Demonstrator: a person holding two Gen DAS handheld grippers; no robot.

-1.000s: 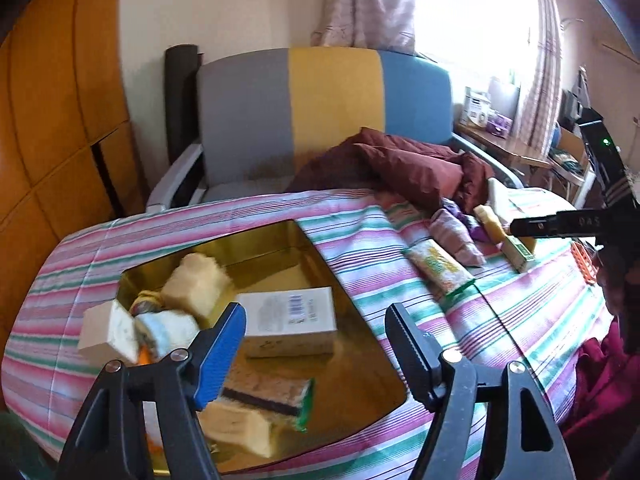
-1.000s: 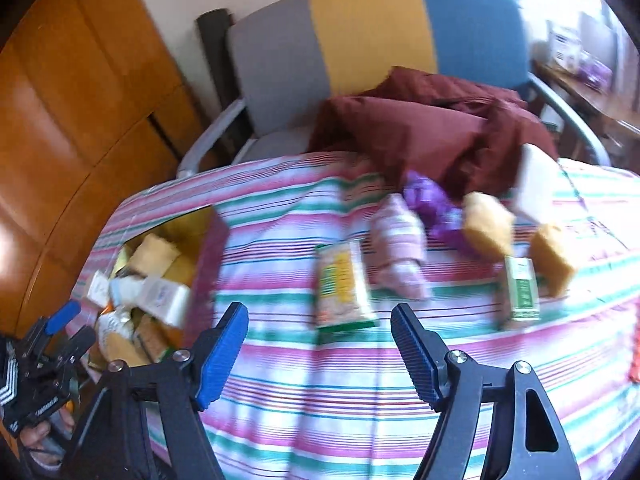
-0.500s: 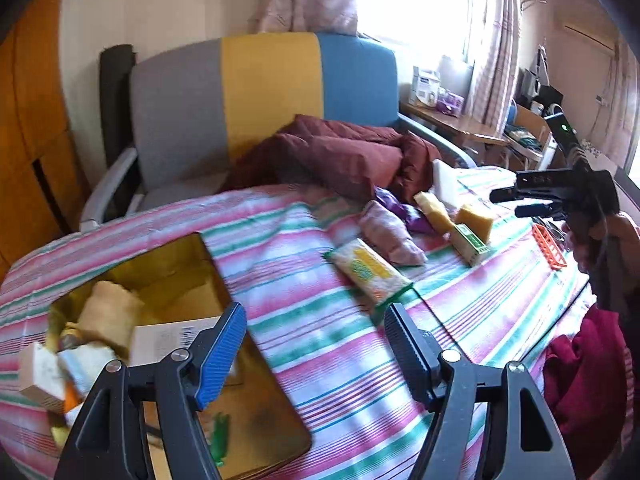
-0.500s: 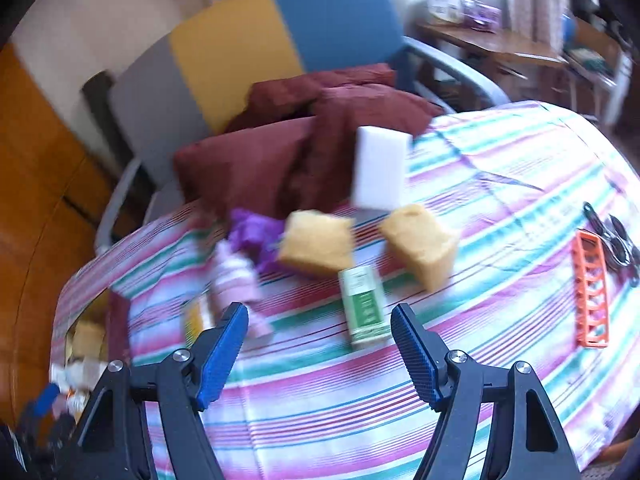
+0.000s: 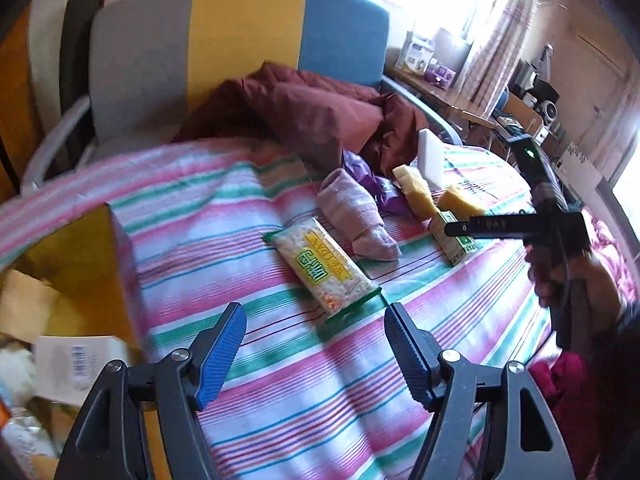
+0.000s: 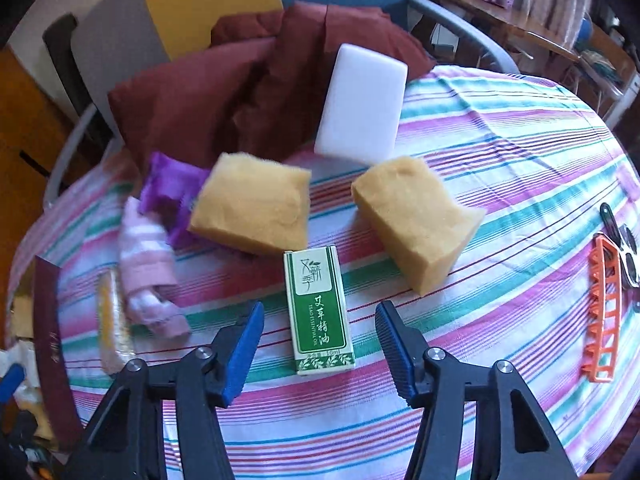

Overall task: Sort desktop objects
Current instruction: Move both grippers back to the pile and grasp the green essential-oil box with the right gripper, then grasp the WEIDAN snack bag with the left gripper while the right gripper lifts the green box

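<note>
The right gripper point(image 6: 319, 342), fingers narrowing but touching nothing, straddles the green essential-oil box point(image 6: 318, 312) mid-desk. Left gripper point(image 5: 314, 344) gapes empty near the noodle packet point(image 5: 322, 270). Closing off-centre could skid the box into the sponge point(image 6: 416, 228).

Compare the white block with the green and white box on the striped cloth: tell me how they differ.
The white block is plain, with no print; the green and white box carries green panels and lettering. The block leans tilted against the dark red cloth; the box lies flat on the striped tablecloth. The block looks broader; the box is slimmer. The block sits at the far side; the box lies just ahead of the right claw. Both are rectangular.
</note>
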